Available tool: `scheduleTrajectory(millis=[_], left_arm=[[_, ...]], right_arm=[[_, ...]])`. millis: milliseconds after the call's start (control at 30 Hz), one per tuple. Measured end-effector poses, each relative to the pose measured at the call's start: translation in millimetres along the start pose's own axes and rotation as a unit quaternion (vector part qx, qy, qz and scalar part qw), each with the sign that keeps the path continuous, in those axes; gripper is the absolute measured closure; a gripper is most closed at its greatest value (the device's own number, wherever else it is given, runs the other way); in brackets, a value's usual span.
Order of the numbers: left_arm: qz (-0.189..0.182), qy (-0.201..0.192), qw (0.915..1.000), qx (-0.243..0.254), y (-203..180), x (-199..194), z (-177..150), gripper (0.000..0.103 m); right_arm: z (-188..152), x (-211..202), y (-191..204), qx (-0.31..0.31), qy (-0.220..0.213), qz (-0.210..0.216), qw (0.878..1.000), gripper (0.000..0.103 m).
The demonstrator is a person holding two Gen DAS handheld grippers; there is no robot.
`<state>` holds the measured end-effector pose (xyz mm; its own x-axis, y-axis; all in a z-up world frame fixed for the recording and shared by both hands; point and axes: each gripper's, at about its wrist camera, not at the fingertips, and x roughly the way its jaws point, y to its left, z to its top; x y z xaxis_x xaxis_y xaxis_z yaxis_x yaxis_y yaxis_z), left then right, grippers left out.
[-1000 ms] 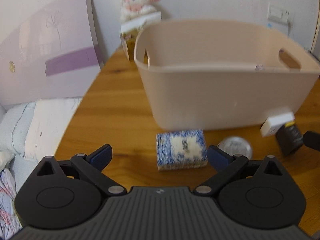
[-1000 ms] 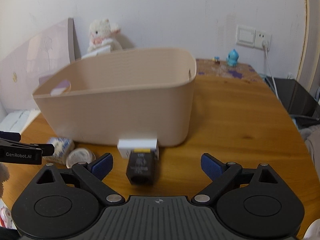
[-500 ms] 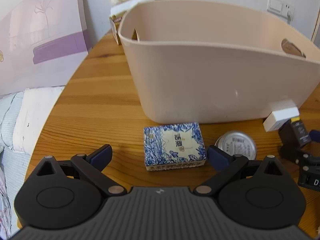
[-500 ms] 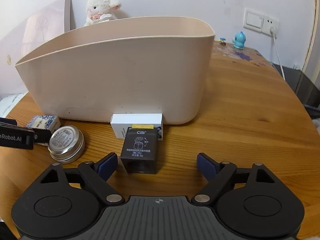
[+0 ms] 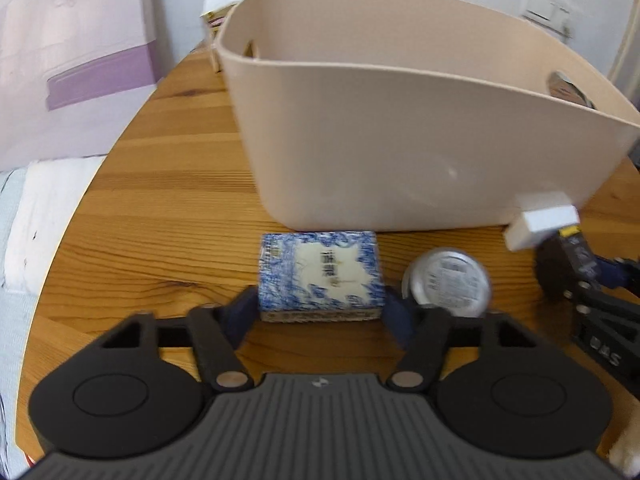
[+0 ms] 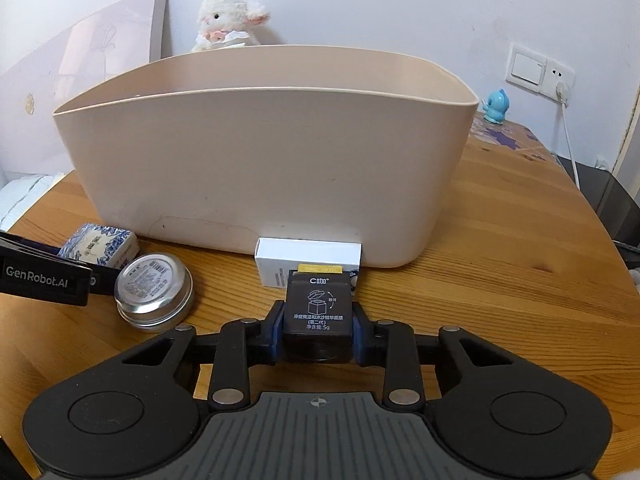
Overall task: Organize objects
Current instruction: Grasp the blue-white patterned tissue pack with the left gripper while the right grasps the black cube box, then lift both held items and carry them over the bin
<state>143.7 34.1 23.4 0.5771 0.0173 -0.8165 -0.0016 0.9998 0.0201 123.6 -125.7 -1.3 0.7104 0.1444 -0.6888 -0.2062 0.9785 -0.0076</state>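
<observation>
We are squeezing the blue box (image 5: 320,274) with our left hand-held gripper (image 5: 322,312), whose jaws have just been closing. Our right hand-held gripper (image 6: 317,336), also just closing, is squeezing the black box (image 6: 317,306). Both are sitting on the tabletop (image 6: 500,280), the tub (image 6: 264,168) at 12 o'clock.

A beige tub (image 6: 260,168), a blue-and-white patterned box (image 5: 320,272), a silver tin (image 6: 154,288) and a black box (image 6: 318,312) sit on the brown wood-grain desk (image 6: 500,280).
</observation>
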Motion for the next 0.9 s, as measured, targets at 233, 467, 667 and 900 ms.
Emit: scheduleTrajectory(millis=[233, 467, 667, 900], left_arm=[[0.001, 0.001, 0.9999, 0.012, -4.1, -4.8, -3.0, 0.039], [0.003, -0.029, 0.9993, 0.022, -0.1, -31.2, -2.5, 0.039], [-0.003, -0.063, 0.9971, 0.043, -9.8, -59.1, -3.5, 0.039], [0.007, -0.096, 0.9938, 0.057, -20.3, -79.7, -2.1, 0.039]], right_arm=[[-3.5, -10.3, -11.3, 0.017, 0.001, 0.011, 1.000, 0.074], [0.2, -32.7, -21.0, 0.032, -0.017, 0.023, 0.999, 0.074], [4.5, -58.9, -27.8, 0.046, -0.042, 0.033, 0.998, 0.074], [15.6, -83.4, -29.9, 0.042, -0.075, 0.037, 0.996, 0.074]])
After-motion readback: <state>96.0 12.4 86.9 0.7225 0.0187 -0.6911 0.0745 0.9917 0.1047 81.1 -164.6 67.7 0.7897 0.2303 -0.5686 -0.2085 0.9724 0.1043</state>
